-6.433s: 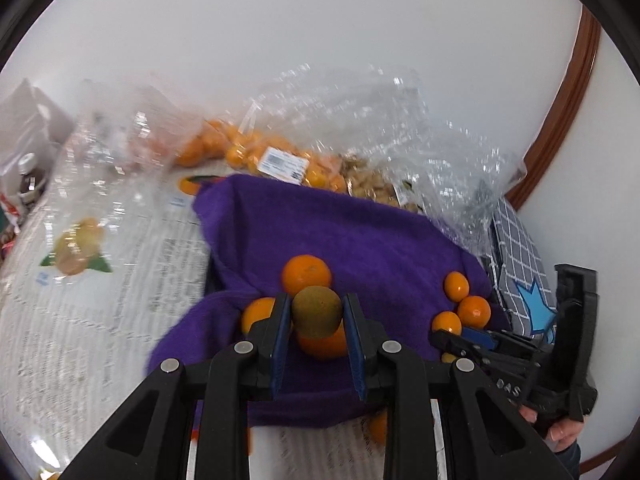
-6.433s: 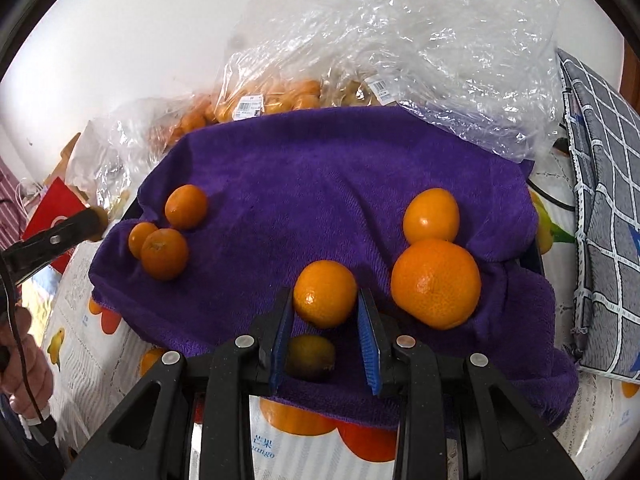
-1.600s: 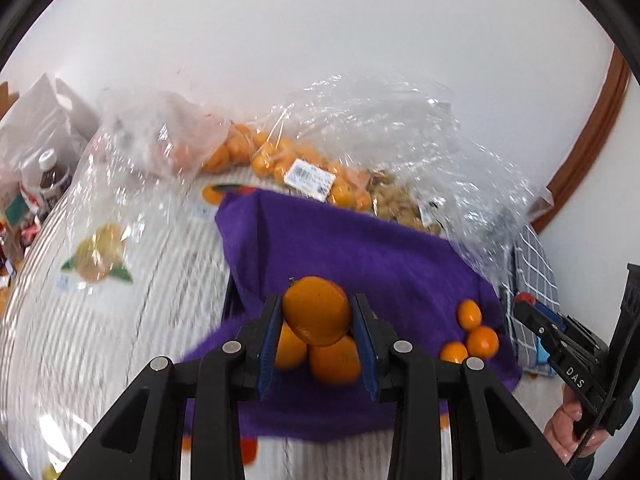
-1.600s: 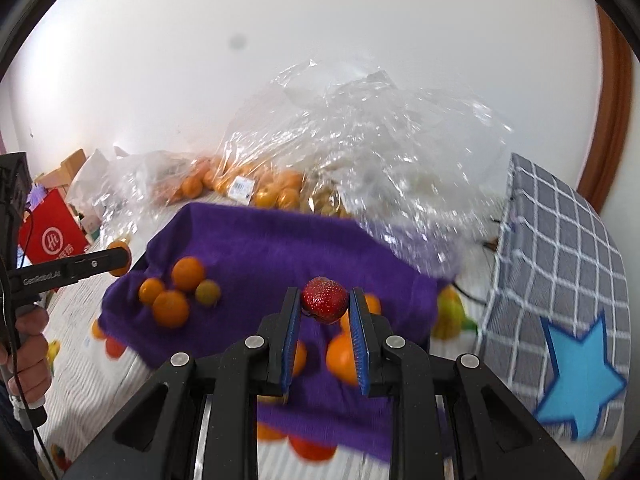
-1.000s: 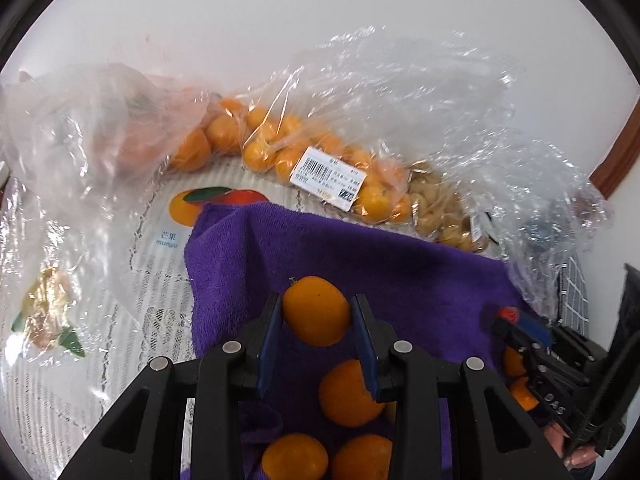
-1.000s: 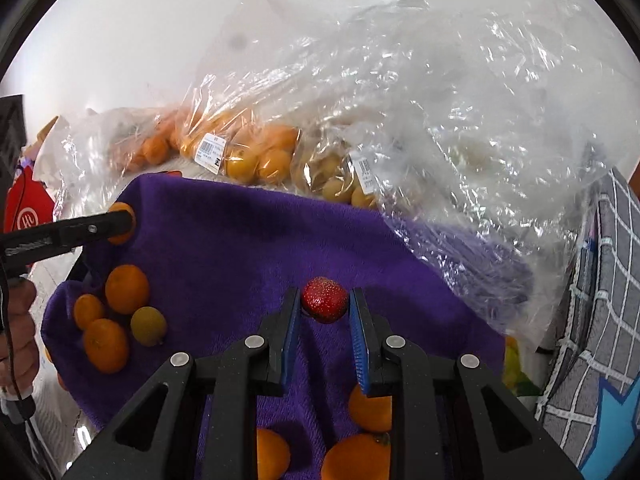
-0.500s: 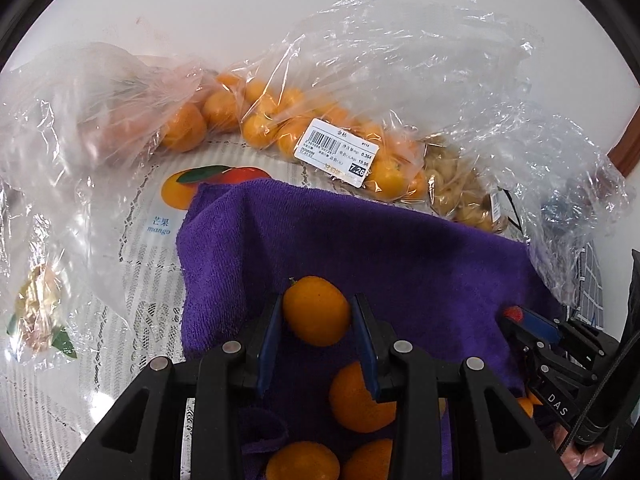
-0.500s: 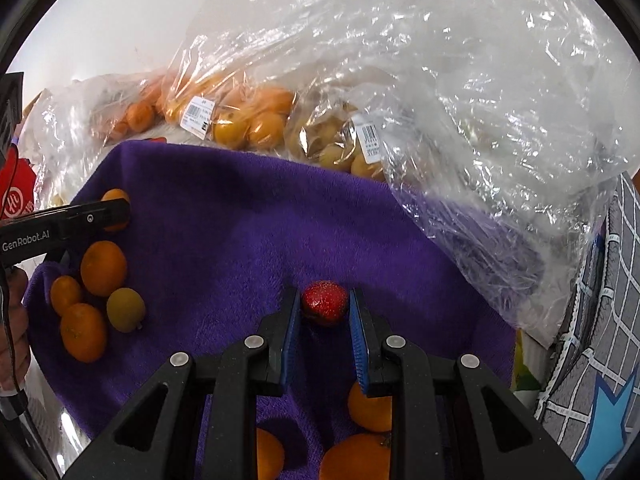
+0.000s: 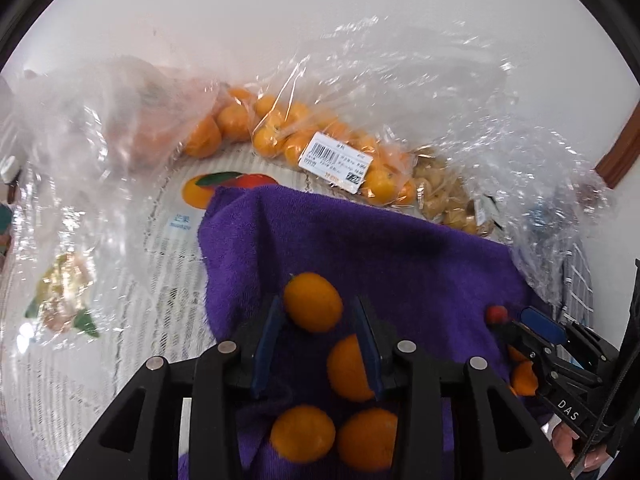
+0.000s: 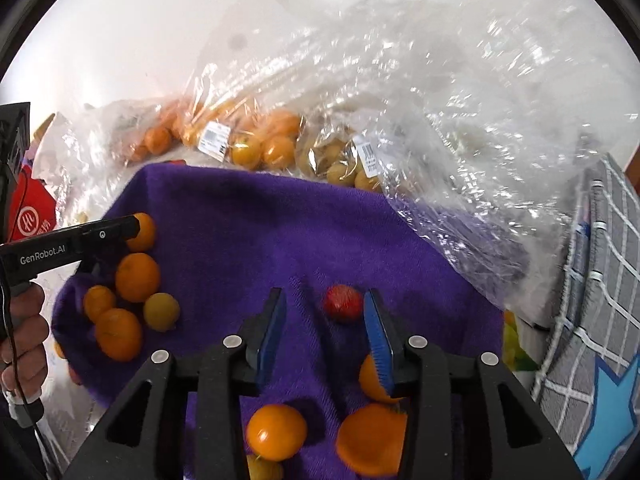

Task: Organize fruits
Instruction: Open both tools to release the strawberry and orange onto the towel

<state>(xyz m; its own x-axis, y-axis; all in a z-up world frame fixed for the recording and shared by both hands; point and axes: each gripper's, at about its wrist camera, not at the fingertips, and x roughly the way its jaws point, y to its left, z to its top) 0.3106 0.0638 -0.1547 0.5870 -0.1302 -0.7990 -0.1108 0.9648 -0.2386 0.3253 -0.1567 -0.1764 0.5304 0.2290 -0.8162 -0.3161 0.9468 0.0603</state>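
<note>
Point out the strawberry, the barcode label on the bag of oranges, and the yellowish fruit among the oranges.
strawberry [image 10: 342, 303], right wrist view, middle of its red body
barcode label [image 9: 335, 161], left wrist view, centre of the sticker
yellowish fruit [image 10: 161, 312], right wrist view, middle of its skin

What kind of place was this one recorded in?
Probably a home, not a shop: bagged oranges with a price label, a purple towel over a fruit-print tablecloth, and a plain white wall behind.
</note>
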